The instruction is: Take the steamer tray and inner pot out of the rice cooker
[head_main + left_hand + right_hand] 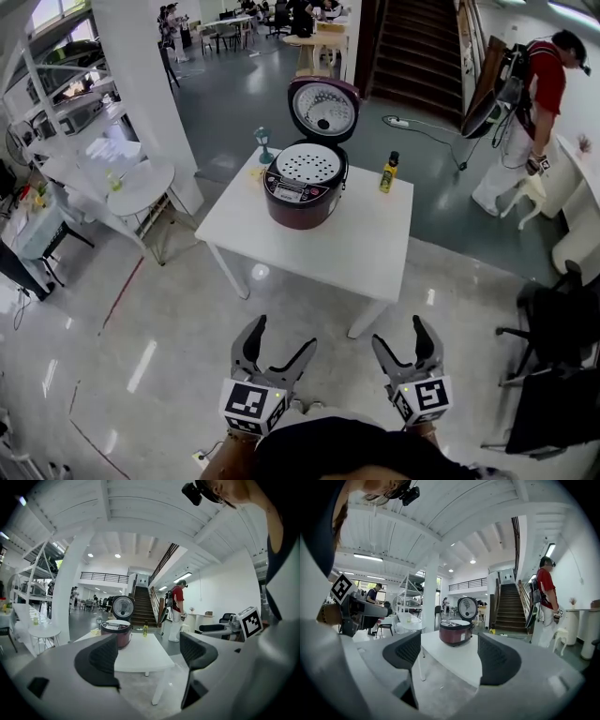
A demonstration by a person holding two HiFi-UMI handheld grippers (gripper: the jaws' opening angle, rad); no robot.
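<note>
A dark red rice cooker (302, 187) stands on the far part of a white table (347, 253) with its lid (323, 109) raised. A white perforated steamer tray (309, 163) sits in its top; the inner pot is hidden beneath it. Both grippers hang well short of the table, over the floor. My left gripper (281, 347) is open and empty, and so is my right gripper (403, 342). The cooker (116, 632) shows small and distant in the left gripper view, and the cooker (456, 631) stands between the jaws in the right gripper view.
A yellow bottle (388, 172) stands right of the cooker and a small teal object (262, 142) at the table's far left corner. A person (525, 112) in red stands far right. A round white table (131, 187) is left, black chairs (562, 366) right.
</note>
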